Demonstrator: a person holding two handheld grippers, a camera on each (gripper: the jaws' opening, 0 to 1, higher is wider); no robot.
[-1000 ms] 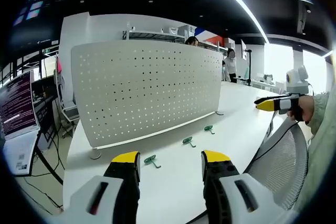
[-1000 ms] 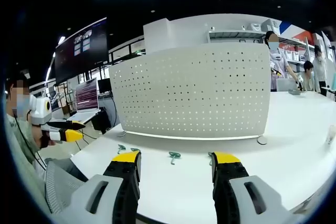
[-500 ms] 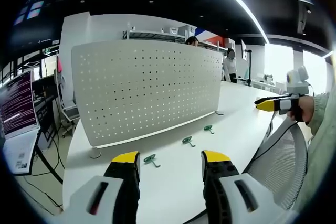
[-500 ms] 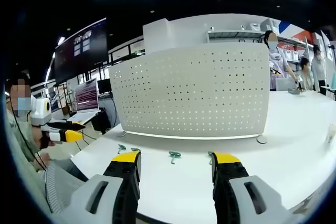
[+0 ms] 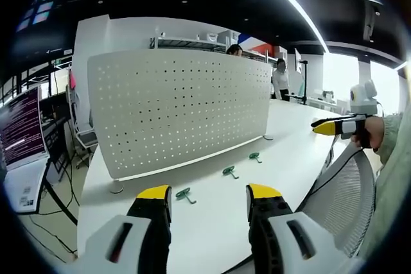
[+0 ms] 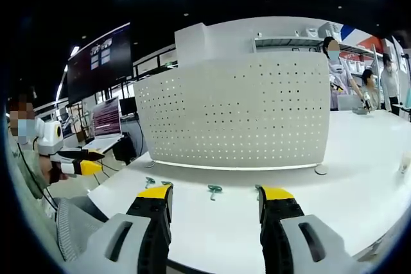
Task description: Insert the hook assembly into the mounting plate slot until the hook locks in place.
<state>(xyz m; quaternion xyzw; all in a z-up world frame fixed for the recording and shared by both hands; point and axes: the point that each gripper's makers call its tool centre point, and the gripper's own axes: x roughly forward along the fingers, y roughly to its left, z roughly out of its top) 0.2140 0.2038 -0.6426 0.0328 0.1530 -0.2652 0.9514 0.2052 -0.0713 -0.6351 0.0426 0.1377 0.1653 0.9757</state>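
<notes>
Left gripper view: hand-held gripper point(image 5: 209, 198) wide, empty; hooks point(image 5: 185, 195) near table edge point(image 5: 103, 239), apparently clear of pegboard point(image 5: 180, 107)

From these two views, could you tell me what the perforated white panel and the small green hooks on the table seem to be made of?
Perforated panel: probably thin sheet metal with a matte white coating; it curves smoothly, has even rows of punched holes, and stands on small round feet. Green hooks: likely moulded plastic, uniformly teal, though too small to be sure. Table: smooth white top, slightly glossy, probably laminate.
</notes>
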